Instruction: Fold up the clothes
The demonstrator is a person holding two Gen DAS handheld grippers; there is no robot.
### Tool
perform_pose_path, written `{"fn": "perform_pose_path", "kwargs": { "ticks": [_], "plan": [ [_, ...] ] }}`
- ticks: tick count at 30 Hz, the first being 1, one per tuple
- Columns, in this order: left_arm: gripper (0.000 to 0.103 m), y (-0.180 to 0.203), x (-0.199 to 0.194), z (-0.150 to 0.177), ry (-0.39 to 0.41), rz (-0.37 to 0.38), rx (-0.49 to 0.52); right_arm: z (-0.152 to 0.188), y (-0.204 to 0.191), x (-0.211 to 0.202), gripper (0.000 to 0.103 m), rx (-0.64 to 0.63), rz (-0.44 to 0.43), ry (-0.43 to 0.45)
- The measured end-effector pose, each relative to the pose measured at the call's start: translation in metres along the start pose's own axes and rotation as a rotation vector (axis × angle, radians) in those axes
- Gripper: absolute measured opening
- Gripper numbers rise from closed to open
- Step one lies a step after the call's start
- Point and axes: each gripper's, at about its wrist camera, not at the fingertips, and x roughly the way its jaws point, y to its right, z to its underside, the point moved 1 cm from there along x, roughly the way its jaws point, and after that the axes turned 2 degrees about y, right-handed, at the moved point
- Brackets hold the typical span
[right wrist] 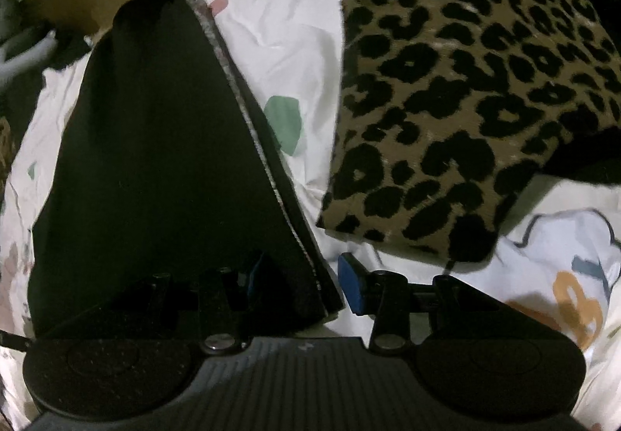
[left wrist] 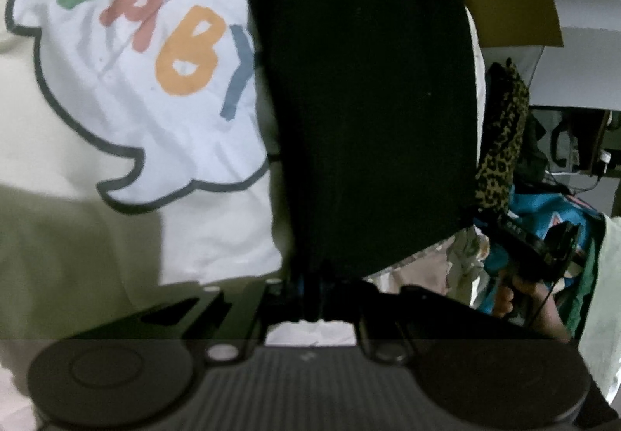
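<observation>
Across a white sheet printed with a speech bubble reading "BABY" (left wrist: 147, 54) lies the black fabric garment (left wrist: 365, 101), with a leopard-print cloth (right wrist: 465, 89) just beside it. The left claw (left wrist: 310, 291) is clamped on the black garment's near edge, the cloth stretching away from its tips. The right claw (right wrist: 306, 283) has the garment's grey-lined edge between its blue-padded fingers (right wrist: 351, 285); the right-hand pad stands clear of the fabric, so the jaws are not yet gripping. A hand holding the right claw shows in the left wrist view.
</observation>
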Motion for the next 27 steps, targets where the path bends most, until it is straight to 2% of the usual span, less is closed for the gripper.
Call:
{"fn": "perform_pose_path", "kwargs": {
  "ticks": [2, 3, 12, 19, 27],
  "plan": [
    [0.007, 0.001, -0.003, 0.000, 0.004, -0.001, -0.007, -0.002, -0.004, -0.002, 0.020, -0.020, 0.002, -0.014],
    [0.007, 0.004, -0.005, 0.000, 0.007, -0.002, -0.011, -0.002, -0.005, -0.003, 0.007, -0.020, 0.001, -0.018],
    [0.006, 0.032, -0.038, -0.003, 0.005, -0.029, 0.064, -0.009, -0.015, -0.031, 0.004, 0.027, -0.006, -0.051],
    [0.006, 0.061, -0.046, -0.012, 0.010, -0.057, 0.103, -0.006, -0.030, -0.045, 0.004, 0.026, -0.032, -0.058],
    [0.006, 0.059, -0.067, -0.013, 0.030, -0.104, 0.126, 0.013, -0.046, -0.050, 0.004, 0.056, -0.062, -0.075]
  ]
}}
